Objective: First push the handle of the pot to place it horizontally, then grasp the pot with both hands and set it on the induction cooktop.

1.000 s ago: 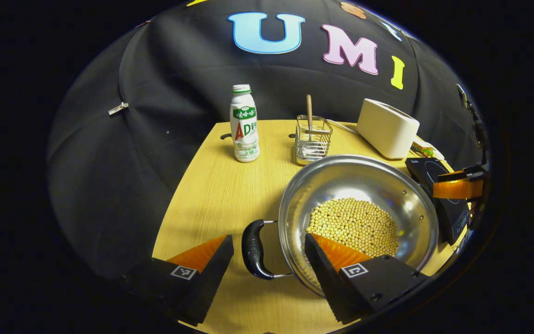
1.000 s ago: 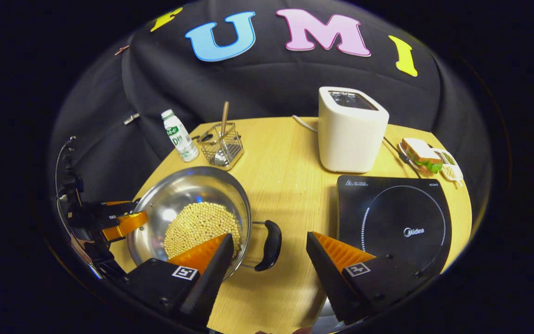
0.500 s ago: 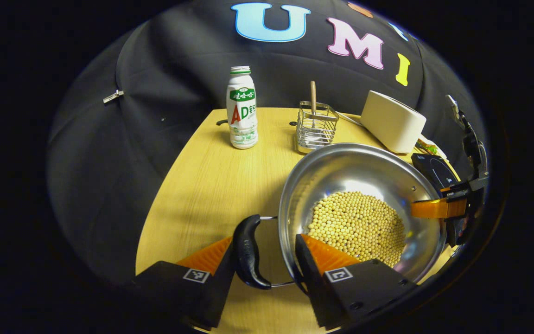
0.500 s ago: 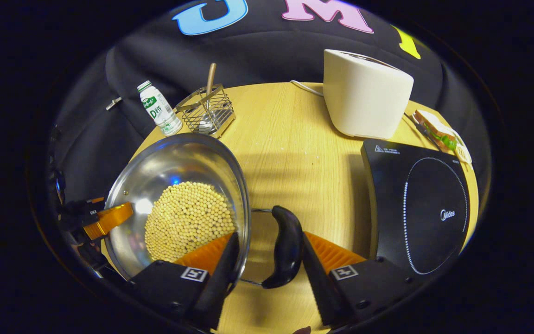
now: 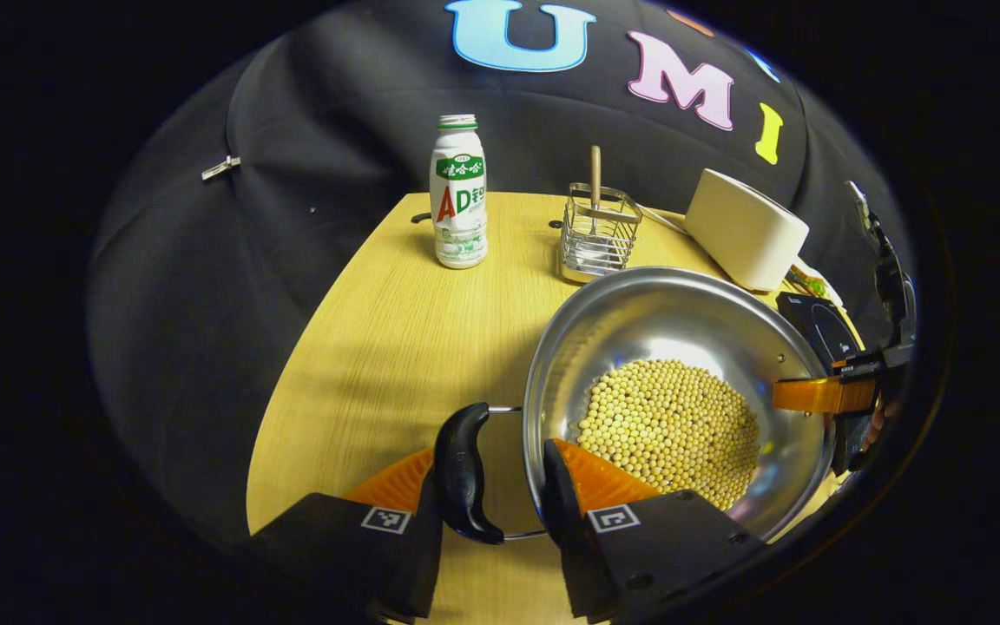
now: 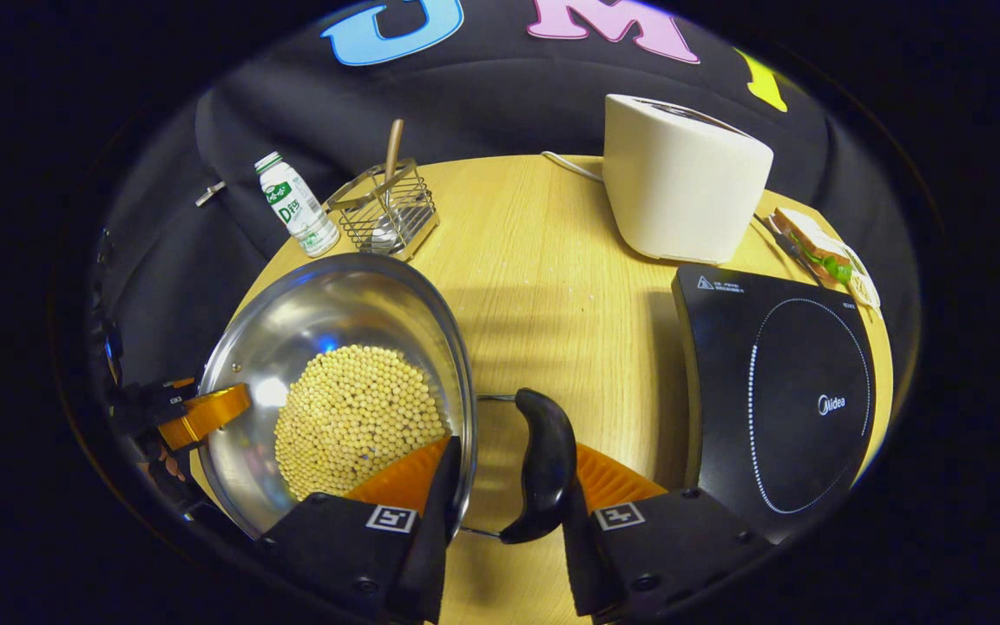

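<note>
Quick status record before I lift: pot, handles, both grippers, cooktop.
pot: steel, holds soybeans, beside the induction cooktop, not on it
left gripper: straddles left handle; outer finger against it, inner finger at the pot rim
right gripper: straddles right handle, same way
grip: not confirmed tight on either side
cooktop surface: bare

In the right gripper view the pot (image 6: 335, 382) sits on the table (image 6: 543, 286) left of the induction cooktop (image 6: 778, 391), well apart from it, with soybeans (image 6: 352, 417) in it. Behind the pot stand a milk drink bottle (image 6: 292, 204) and, to its right, a wire utensil rack (image 6: 383, 213). A toaster (image 6: 678, 178) stands behind the cooktop, a sandwich (image 6: 817, 247) to its right.
</note>
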The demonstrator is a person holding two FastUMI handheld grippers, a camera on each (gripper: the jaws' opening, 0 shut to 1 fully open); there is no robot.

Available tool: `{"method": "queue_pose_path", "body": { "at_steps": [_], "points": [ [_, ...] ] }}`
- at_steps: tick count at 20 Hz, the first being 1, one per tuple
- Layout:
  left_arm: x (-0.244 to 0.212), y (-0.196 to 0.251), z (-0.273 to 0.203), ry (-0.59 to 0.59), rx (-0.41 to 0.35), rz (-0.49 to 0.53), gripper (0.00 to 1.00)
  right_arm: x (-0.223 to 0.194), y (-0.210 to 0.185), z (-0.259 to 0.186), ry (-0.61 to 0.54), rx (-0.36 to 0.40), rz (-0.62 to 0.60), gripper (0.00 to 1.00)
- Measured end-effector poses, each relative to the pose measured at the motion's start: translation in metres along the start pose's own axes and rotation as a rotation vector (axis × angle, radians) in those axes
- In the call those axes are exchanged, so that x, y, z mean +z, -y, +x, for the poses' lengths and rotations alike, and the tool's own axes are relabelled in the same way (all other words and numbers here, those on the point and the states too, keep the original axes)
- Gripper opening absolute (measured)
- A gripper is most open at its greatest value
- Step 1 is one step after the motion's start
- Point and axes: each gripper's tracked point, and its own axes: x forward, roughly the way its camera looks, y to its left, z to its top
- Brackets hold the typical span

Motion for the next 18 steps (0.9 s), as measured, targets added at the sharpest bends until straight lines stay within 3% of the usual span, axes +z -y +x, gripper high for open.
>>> {"method": "queue_pose_path", "body": {
  "at_steps": [10,11,12,13,14,15,18],
  "points": [
    [0.039,0.052,-0.045,0.025,0.003,0.042,0.59,0.022,0.037,-0.055,0.022,0.004,0.019,0.59],
    [0.043,0.062,-0.049,0.024,0.001,0.045,0.59,0.024,0.046,-0.063,0.025,0.004,0.022,0.55],
    [0.045,0.073,-0.054,0.022,-0.001,0.051,0.59,0.027,0.054,-0.07,0.026,0.004,0.024,0.59],
    [0.048,0.083,-0.058,0.02,-0.003,0.059,0.59,0.027,0.064,-0.078,0.026,0.002,0.028,0.55],
    [0.053,0.094,-0.062,0.02,-0.007,0.069,0.59,0.029,0.074,-0.086,0.027,0.001,0.032,0.59],
    [0.056,0.107,-0.065,0.023,-0.01,0.081,0.59,0.03,0.085,-0.093,0.028,-0.002,0.038,0.55],
    [0.065,0.145,-0.071,0.019,-0.024,0.095,0.59,0.032,0.118,-0.111,0.035,-0.007,0.059,0.59]
  ]
}}
